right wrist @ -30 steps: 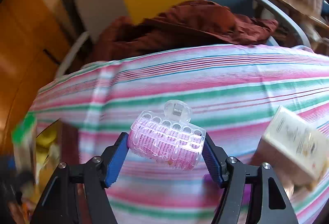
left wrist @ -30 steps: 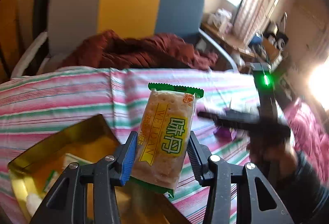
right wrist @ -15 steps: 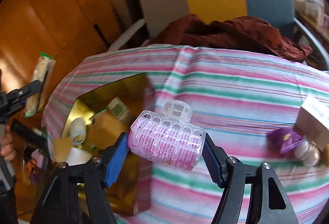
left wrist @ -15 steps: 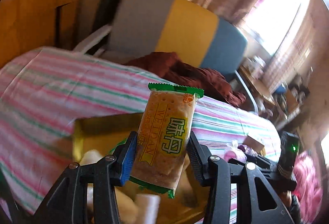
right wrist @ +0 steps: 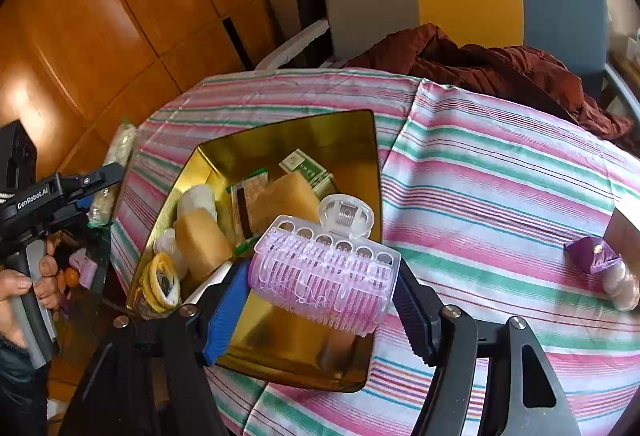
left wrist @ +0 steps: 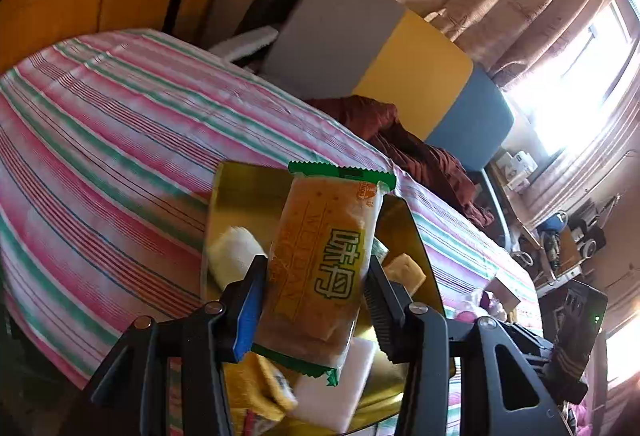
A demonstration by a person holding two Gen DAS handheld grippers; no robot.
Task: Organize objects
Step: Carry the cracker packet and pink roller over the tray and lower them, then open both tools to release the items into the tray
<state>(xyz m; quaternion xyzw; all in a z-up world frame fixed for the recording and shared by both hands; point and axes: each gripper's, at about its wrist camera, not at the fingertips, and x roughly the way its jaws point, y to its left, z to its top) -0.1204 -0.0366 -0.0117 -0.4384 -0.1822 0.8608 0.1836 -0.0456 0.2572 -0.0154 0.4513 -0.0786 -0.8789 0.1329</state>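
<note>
While jaws grip, cracker packet (left wrist: 324, 268) overhangs gold tray (left wrist: 240, 191).

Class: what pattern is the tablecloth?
Pink, green and white stripes on the tablecloth; clearest in the right wrist view.

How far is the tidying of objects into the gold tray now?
Partly done. The gold tray already holds several items, among them a yellow sponge. In hand: the left gripper holds a cracker packet, the right gripper a pink hair roller. Left: a purple wrapped item lies on the striped cloth.
</note>
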